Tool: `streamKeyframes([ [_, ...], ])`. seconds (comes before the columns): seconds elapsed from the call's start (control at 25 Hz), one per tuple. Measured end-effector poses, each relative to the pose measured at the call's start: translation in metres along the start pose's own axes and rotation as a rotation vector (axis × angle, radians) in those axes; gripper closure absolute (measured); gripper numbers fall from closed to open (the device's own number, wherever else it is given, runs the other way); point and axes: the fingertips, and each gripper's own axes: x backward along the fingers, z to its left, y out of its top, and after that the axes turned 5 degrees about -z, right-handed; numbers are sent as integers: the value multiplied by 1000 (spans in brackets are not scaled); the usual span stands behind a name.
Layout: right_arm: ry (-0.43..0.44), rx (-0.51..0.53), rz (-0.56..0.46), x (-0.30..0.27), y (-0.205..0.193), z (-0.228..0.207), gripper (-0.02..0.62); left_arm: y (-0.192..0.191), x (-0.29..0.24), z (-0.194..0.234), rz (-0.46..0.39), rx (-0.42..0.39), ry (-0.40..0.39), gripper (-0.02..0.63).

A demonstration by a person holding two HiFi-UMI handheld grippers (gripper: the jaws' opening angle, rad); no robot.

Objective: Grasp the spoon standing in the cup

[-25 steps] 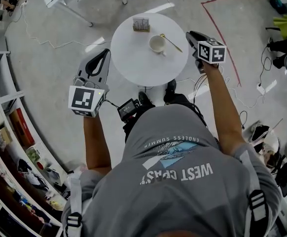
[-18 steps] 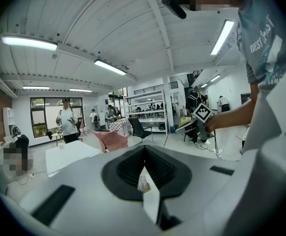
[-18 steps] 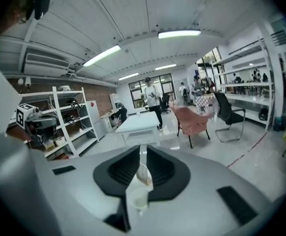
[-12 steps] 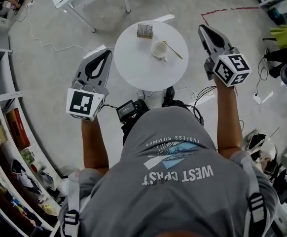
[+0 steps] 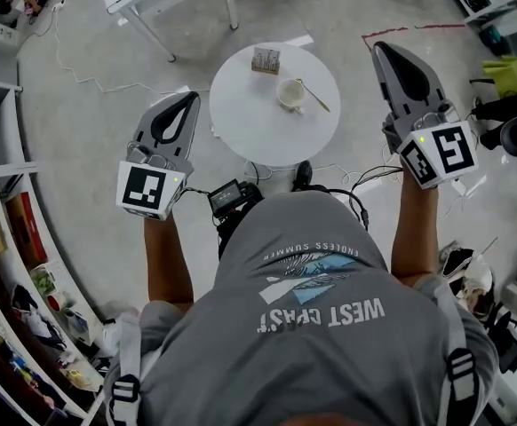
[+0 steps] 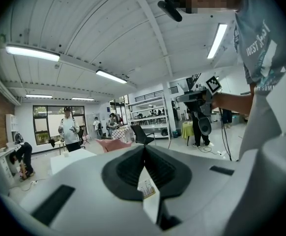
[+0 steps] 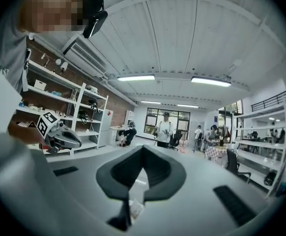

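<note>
The right gripper is hanging at the upper right of the head view, off the edge of the table and pointing toward the top of the frame. In the right gripper view its jaws are closing tip to tip, with nothing between them. That view is looking out across the room at shelves and ceiling, not at the table. The left gripper is hovering at the left of the head view, just beside the table's left edge. Its jaws are pressed together and empty, and its own view is also facing the room.

Between the two grippers, the round white table is sitting in the upper middle of the frame. The cup is standing a little right of the table's centre. The spoon is leaning out of the cup, with its gold handle slanting toward the lower right. A small box-like holder is standing near the table's far rim, apart from the cup.

The task looks to be at its very start: the approach is not yet under way and the spoon is untouched. The right gripper is the nearer one to the handle. The next move calls for spreading its jaws, tipping it down toward the table and bringing the jaws to either side of the thin handle before closing. The cup looks light, so a sideways nudge could shift it.
</note>
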Motion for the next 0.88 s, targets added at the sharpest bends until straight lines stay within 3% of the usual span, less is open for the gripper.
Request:
streamKeyframes([
  [0.88,21,36,13,8,14,26,595,-14,30,7,23,-8,32,601],
])
